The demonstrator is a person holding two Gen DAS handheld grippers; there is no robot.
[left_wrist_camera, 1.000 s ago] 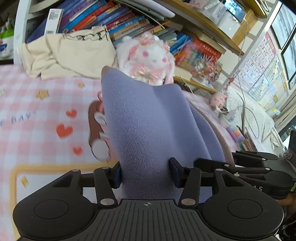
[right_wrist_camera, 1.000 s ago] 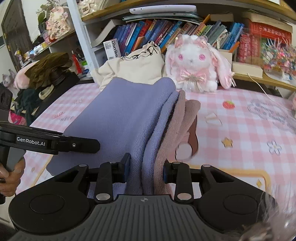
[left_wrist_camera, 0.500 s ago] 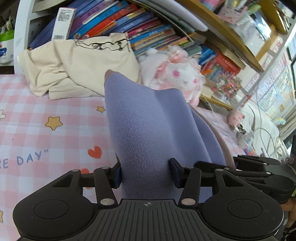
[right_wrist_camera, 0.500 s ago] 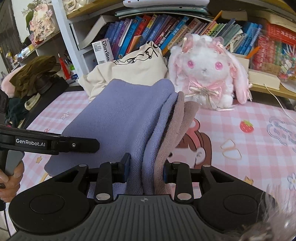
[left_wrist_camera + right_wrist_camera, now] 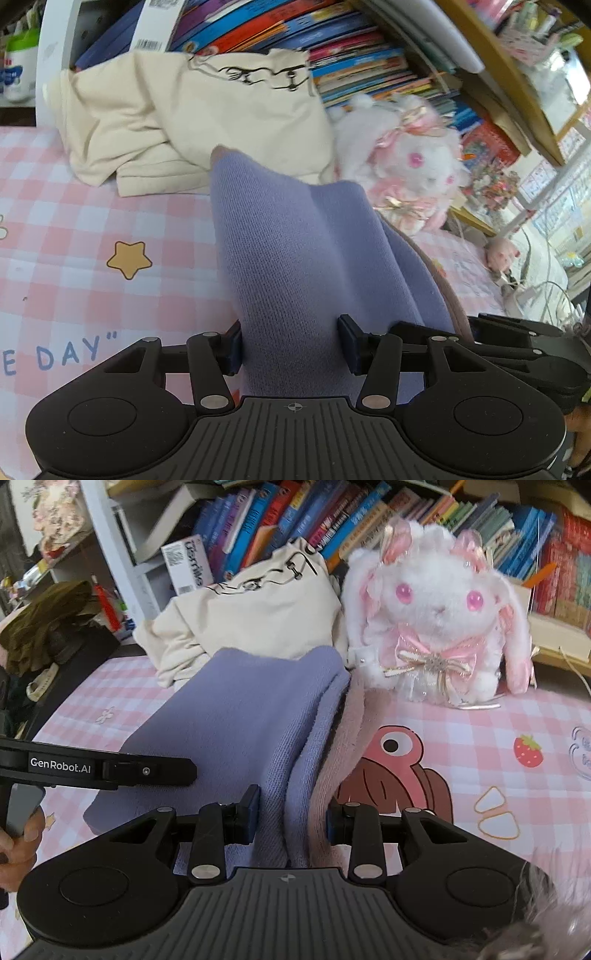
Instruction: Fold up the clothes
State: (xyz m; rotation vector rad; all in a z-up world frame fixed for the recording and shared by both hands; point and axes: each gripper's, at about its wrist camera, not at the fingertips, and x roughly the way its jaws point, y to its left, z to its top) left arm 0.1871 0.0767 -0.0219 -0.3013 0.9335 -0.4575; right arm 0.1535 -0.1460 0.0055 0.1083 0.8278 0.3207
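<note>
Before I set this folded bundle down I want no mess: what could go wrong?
The folded purple knit garment is heading towards the crumpled cream cloth and the white plush rabbit; it may bump either one. The pink inner layer bulges at the right gripper and might slip, loosening the fold.

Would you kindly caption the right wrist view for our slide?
Right tool clamps folded purple-and-pink garment above pink checked cloth, before plush bunny.
</note>
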